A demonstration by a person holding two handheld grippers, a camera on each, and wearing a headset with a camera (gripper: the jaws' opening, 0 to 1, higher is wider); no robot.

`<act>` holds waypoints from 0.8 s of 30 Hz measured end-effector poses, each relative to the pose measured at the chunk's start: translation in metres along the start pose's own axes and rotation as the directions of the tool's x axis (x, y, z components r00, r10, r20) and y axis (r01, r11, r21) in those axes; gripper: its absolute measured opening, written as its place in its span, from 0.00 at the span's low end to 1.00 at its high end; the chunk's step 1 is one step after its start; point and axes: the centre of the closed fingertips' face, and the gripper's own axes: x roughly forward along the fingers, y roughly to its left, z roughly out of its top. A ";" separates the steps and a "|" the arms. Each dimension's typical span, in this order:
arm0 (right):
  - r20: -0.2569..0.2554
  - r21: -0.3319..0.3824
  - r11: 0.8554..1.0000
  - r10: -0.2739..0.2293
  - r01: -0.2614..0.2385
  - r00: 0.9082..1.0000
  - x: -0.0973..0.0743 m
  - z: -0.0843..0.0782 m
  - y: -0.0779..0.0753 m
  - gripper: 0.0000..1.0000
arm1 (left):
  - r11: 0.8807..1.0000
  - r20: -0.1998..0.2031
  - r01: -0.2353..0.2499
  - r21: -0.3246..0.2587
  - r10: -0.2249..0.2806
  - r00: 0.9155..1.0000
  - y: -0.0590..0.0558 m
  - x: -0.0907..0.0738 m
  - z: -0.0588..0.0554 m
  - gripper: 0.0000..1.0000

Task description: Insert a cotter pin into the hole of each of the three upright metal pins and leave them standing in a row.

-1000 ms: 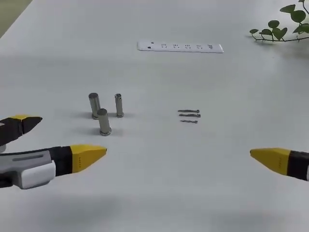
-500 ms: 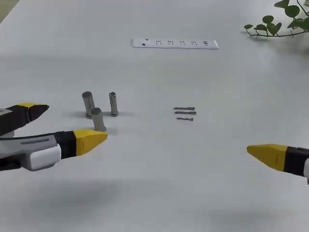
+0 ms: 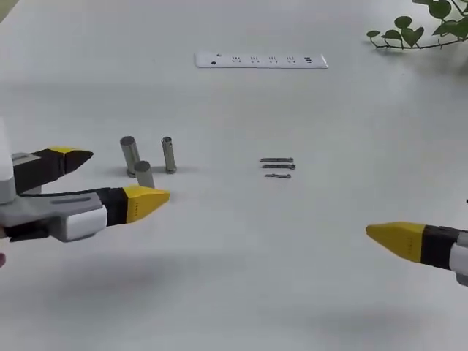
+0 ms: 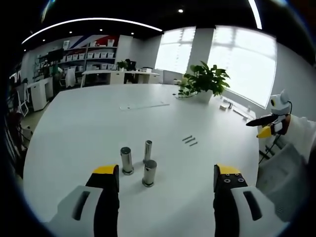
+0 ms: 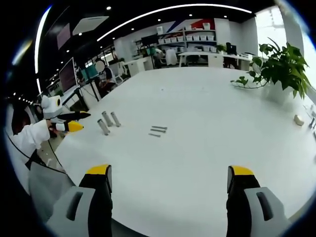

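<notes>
Firstly, in the head view, the left gripper [image 3: 110,178] is seen at the left edge of the frame. Its yellow-tipped jaws are spread wide and nothing is held between them. The three metal pins [image 3: 129,153] are found upright on the white table [image 3: 234,278], left of centre, in a loose cluster rather than a row. Two stand side by side at the back, and the third [image 3: 144,174] is set in front, with its foot covered by the tip of the lower jaw. The three cotter pins [image 3: 276,167] are laid flat and parallel near the middle of the frame, well apart from the metal pins. One jaw of the right gripper [image 3: 398,240] is seen at the lower right edge, above bare table. A white power strip [image 3: 261,61] is placed at the upper centre, and leaves of a plant [image 3: 420,25] are seen in the upper right corner.

Next, in the left gripper view, both jaws are seen rising from the bottom, set far apart and empty. The metal pins [image 4: 148,172] are framed between them, just beyond the tips and untouched. The cotter pins [image 4: 188,140] are seen further off, right of centre, and the right gripper [image 4: 266,129] is seen at the right edge.

Lastly, in the right gripper view, the jaws are likewise opened wide with nothing gripped. Bare table is seen between them. The cotter pins [image 5: 158,131] are placed ahead, left of centre, the metal pins [image 5: 109,121] further left, and the left gripper [image 5: 69,122] just beside them.
</notes>
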 end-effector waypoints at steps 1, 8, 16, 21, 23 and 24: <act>-0.001 0.001 1.000 0.002 -0.002 1.000 0.001 0.000 0.000 0.95 | 1.000 -0.004 0.003 0.007 -0.003 1.000 0.000 0.002 -0.001 0.76; -0.005 0.011 1.000 0.007 -0.006 1.000 0.003 -0.004 -0.004 0.95 | 0.999 -0.019 0.016 0.039 -0.015 1.000 0.001 0.014 -0.003 0.70; -0.013 0.010 1.000 0.017 -0.017 1.000 0.006 -0.006 -0.002 0.95 | 0.999 -0.033 0.017 0.047 -0.016 0.999 0.003 0.025 -0.009 0.59; -0.019 0.008 1.000 0.020 -0.020 1.000 0.006 -0.006 0.000 0.95 | 0.999 -0.039 0.015 0.046 -0.013 0.999 0.006 0.031 -0.011 0.54; -0.020 0.007 1.000 0.021 -0.021 1.000 0.007 -0.005 0.001 0.95 | 0.999 -0.042 0.017 0.044 -0.015 0.999 0.007 0.033 -0.012 0.52; -0.022 0.007 1.000 0.023 -0.023 0.999 0.006 -0.006 0.002 0.95 | 0.999 -0.044 0.020 0.043 -0.018 0.999 0.007 0.034 -0.012 0.51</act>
